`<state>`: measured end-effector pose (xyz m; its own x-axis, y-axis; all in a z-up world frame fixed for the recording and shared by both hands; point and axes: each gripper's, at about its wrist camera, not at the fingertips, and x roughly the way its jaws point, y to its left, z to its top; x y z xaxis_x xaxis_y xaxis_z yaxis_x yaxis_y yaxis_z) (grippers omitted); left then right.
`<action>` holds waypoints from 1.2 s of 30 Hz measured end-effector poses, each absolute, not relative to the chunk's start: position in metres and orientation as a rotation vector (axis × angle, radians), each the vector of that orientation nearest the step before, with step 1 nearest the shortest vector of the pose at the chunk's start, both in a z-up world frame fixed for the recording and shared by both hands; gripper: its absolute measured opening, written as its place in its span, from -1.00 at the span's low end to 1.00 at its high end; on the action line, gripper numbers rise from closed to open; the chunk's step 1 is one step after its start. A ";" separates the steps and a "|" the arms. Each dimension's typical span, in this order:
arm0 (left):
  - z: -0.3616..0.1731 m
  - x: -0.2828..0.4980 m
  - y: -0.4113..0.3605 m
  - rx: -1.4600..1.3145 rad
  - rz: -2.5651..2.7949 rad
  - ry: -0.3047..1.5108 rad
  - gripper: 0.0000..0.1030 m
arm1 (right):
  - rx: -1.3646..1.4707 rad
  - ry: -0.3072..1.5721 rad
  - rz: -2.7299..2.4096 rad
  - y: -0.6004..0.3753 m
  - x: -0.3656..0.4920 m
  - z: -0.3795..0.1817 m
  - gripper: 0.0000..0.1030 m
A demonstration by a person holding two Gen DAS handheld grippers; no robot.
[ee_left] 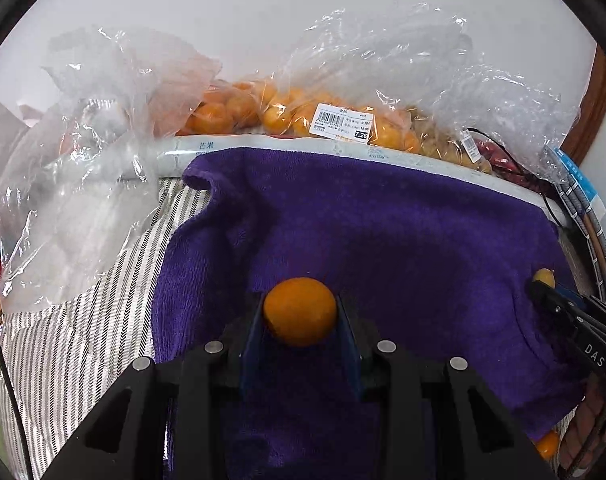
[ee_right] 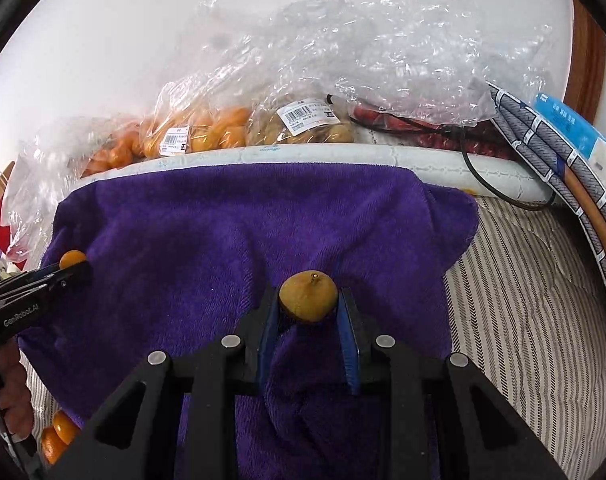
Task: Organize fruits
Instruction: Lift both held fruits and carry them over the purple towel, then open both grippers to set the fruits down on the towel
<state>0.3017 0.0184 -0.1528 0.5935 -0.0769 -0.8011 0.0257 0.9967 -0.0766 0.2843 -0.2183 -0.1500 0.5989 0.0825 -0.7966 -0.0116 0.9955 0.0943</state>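
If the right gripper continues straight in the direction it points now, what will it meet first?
Most likely the purple towel. The right gripper is shut on a brownish-yellow fruit and points down at the cloth just beyond it. The fruit would probably touch first; depth is hard to judge here.

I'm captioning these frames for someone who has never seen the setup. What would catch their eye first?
First, the rumpled deep purple terry towel that fills the middle of both views. Against it, the left gripper is shut on a small round orange citrus fruit, and the right gripper is shut on a small brownish-yellow round fruit. Behind the towel, crinkled clear plastic bags of orange fruit lie along the white wall.
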 end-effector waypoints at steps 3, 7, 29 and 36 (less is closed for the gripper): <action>-0.154 0.304 0.018 -0.056 -0.058 0.936 -0.35 | 0.082 0.934 0.056 -0.218 0.286 -0.152 -0.44; -0.155 0.306 0.019 -0.053 -0.062 0.938 -0.35 | 0.076 0.935 0.055 -0.216 0.286 -0.153 -0.44; -0.092 0.270 0.019 -0.063 -0.061 0.739 -0.02 | 0.018 0.712 -0.027 -0.210 0.240 -0.091 0.23; -0.087 0.228 0.025 -0.064 -0.096 0.740 -0.02 | -0.029 0.689 -0.075 -0.205 0.193 -0.077 0.23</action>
